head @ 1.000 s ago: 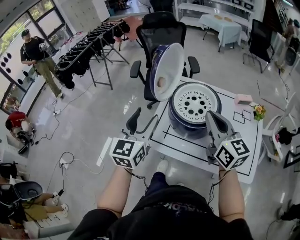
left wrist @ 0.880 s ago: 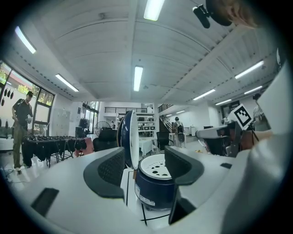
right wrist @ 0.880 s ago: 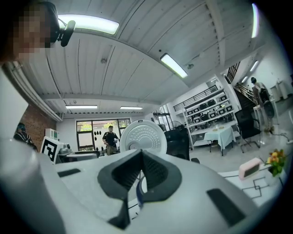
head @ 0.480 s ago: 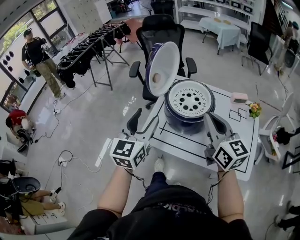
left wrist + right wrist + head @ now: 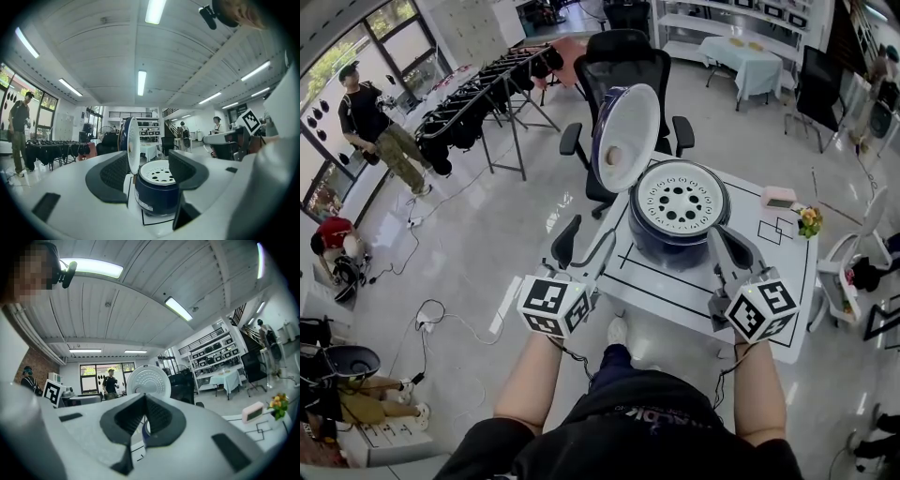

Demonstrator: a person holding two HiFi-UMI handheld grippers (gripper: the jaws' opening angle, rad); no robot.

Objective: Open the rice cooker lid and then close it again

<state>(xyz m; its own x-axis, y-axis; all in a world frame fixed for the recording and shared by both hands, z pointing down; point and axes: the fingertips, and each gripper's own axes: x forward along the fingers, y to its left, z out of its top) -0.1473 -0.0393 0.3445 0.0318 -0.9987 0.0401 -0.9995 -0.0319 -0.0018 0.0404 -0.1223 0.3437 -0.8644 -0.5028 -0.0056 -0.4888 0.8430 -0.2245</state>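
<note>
The dark blue rice cooker [image 5: 667, 246] stands on the white table [image 5: 787, 281] with its lid [image 5: 628, 139] swung up and upright at the left, baring the white perforated inner plate [image 5: 680, 200]. My left gripper [image 5: 586, 246] is open at the table's near left edge, short of the cooker and holding nothing. In the left gripper view the cooker [image 5: 157, 194] and its lid [image 5: 131, 143] show between the spread jaws of the left gripper [image 5: 150, 169]. My right gripper [image 5: 720, 239] is shut and empty by the cooker's front right. In the right gripper view the lid [image 5: 147, 380] rises behind the right gripper [image 5: 143, 401].
A pink box [image 5: 786, 197] and a small bunch of flowers [image 5: 812, 221] sit at the table's far right. A black office chair [image 5: 623, 66] stands behind the cooker. A clothes rack [image 5: 487, 94] and a standing person [image 5: 370, 117] are at the left; cables lie on the floor [image 5: 431, 323].
Both grippers have drawn back a little from the cooker toward me, then held still. The lid stays upright and neither gripper's jaws have changed.
</note>
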